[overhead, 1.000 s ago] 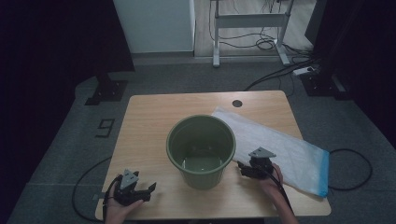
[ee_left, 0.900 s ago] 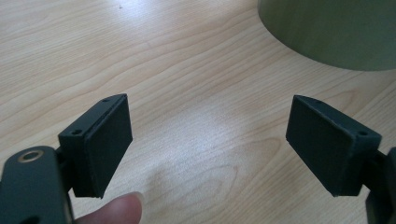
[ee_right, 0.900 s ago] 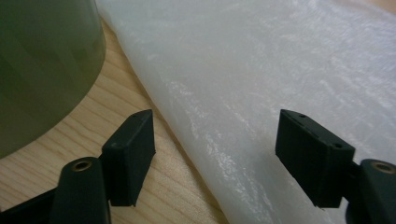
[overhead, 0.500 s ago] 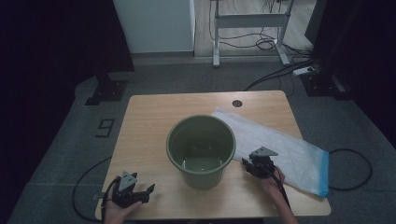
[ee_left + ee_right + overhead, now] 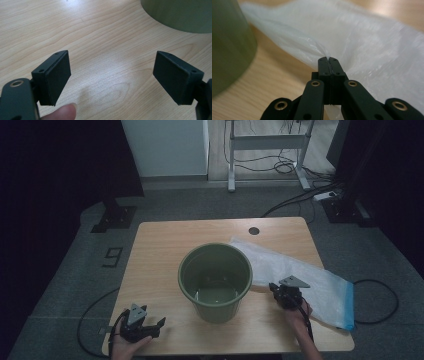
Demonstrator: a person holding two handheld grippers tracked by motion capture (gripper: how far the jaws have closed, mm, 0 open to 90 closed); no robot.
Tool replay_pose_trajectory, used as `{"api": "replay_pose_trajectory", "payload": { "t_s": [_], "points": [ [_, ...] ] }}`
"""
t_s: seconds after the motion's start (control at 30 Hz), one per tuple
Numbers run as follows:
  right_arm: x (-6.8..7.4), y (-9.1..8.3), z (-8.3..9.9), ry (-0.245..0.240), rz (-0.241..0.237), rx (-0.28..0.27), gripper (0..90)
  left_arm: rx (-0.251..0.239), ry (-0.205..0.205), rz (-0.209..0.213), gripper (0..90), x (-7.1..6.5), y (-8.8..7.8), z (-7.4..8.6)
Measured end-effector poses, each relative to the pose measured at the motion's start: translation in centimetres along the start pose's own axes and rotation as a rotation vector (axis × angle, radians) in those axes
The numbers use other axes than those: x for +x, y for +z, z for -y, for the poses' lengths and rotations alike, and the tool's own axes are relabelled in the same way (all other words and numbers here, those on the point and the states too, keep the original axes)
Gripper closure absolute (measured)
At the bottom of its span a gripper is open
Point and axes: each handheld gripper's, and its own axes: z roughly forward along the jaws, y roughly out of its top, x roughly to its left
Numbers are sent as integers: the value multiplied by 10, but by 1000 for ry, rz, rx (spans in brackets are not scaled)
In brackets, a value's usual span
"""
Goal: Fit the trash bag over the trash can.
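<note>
At the near edge of the light wooden table [image 5: 160,245], on its left corner, the left gripper [image 5: 159,324] rests low in the person's left hand [image 5: 131,346]. Its two black jaws stand wide apart, and in the left gripper view only bare wood grain lies between its flat pads [image 5: 58,76]. A fingertip of the person [image 5: 61,113] shows at the bottom of that view.

A little farther in, on the right side, the right gripper [image 5: 274,288] is held by the person's right hand [image 5: 298,312], with a grey three-cornered plate on its top. Its jaws have just been closing, and now they are pressed together on a fold of the thin, translucent white plastic bag [image 5: 300,275]. In the right gripper view the film [image 5: 367,37] rises in a small peak just at the jaw tips [image 5: 328,59], so the bag is pinched at its near edge, just beside the bucket.

Between the two grippers, near the middle of the table, stands upright the round olive-green plastic bucket [image 5: 186,280]. It is open on top and its inside looks empty. The left gripper is well apart from it; the right gripper is near to its right side.

The bag lies flat behind and to the right of the bucket, and it stretches toward the right edge of the table. Its far end has a blue strip [image 5: 349,305] that hangs a little over this edge.

Farther back, a small dark round hole [image 5: 254,231] is in the table top. Beyond the table is grey carpet floor [image 5: 200,200] with black cables [image 5: 290,202].
</note>
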Motion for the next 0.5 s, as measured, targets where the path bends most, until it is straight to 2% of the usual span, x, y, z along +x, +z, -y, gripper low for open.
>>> {"api": "replay_pose_trajectory", "payload": {
  "t_s": [0.07,0.2,0.23,0.3,0.33,0.37,0.5],
  "points": [
    [-3,-10,-8,46,-16,-52,890,-6,-5,1,142,0,0,0],
    [-8,-36,-24,95,-19,-157,890,-11,-8,4,142,0,-1,-1],
    [-8,-36,-24,95,-19,-157,890,-11,-8,4,142,0,-1,-1],
    [-9,-49,-32,100,-13,-202,890,-11,-9,6,142,0,-1,0],
    [-10,-59,-39,111,-21,-242,890,-10,-9,7,142,0,-1,0],
    [-11,-64,-41,111,-27,-260,890,-5,-8,7,142,0,0,0],
    [-11,-74,-48,114,-24,-295,890,-4,-9,8,142,0,0,0]
  ]
}}
